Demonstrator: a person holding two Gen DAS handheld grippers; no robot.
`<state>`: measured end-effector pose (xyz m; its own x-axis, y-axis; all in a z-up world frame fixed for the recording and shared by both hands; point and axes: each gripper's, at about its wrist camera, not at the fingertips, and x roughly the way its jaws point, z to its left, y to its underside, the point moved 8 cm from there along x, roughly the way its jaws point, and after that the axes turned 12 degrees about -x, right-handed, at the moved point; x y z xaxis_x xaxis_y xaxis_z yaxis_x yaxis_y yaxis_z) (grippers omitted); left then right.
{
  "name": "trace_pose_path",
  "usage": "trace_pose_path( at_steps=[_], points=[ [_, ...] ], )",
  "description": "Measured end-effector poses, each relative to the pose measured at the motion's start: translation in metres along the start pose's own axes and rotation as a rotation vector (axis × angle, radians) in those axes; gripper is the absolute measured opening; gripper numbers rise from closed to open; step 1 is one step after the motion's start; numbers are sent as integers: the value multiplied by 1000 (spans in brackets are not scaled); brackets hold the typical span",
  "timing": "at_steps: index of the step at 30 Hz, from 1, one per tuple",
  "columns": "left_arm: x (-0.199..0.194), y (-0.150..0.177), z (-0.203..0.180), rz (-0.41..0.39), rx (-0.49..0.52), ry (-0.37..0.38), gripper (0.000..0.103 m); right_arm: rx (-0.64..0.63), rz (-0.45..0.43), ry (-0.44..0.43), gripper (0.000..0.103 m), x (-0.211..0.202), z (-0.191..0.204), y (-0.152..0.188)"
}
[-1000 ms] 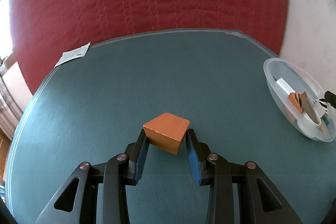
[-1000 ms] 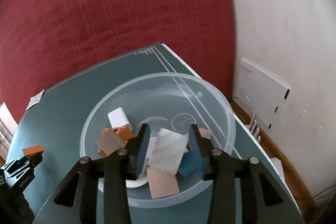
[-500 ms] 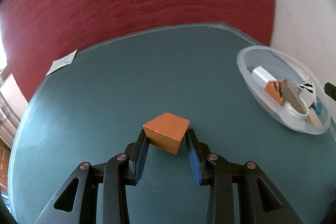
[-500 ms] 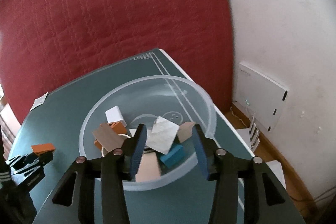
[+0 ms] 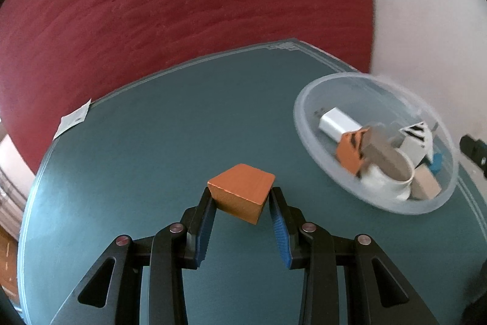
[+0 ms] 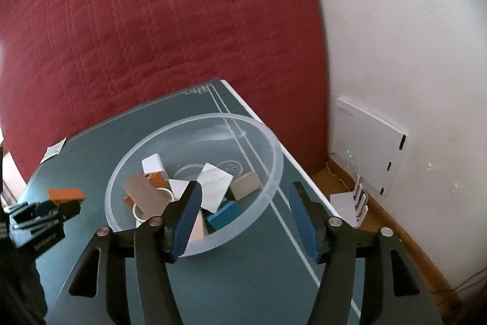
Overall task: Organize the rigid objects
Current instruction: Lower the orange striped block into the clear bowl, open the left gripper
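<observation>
Pinching an orange block [image 5: 242, 191], the left gripper [image 5: 242, 204] hides its lower sides. Right gripper [image 6: 245, 213] jaws are opening, nothing between them, near the bowl [image 6: 274, 160], masking part of the jumbled, blurred pieces [image 6: 214, 183] inside, right on the table [image 5: 152, 142].

No text, brand or number can be read in either view; the paper slip [image 5: 74, 118] at the far left edge of the surface [image 5: 170, 124] carries dark print too small and blurred to make out; white line markings [image 6: 199, 89] at the far corner of the surface form a pattern, not legible letters; faint pale lettering on the body of the left hand-held gripper [image 6: 65, 197], seen in the right wrist view, is too blurred to read.
</observation>
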<state>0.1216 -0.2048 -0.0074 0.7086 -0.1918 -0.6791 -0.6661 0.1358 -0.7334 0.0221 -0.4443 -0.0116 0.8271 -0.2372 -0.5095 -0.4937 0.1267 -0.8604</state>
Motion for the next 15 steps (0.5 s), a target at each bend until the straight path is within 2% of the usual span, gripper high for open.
trace_pose_path(
  at_steps=[15],
  points=[
    [7,-31,-56,38,4,138,38,59,-2,-12,66,-1,-16,6]
  ],
)
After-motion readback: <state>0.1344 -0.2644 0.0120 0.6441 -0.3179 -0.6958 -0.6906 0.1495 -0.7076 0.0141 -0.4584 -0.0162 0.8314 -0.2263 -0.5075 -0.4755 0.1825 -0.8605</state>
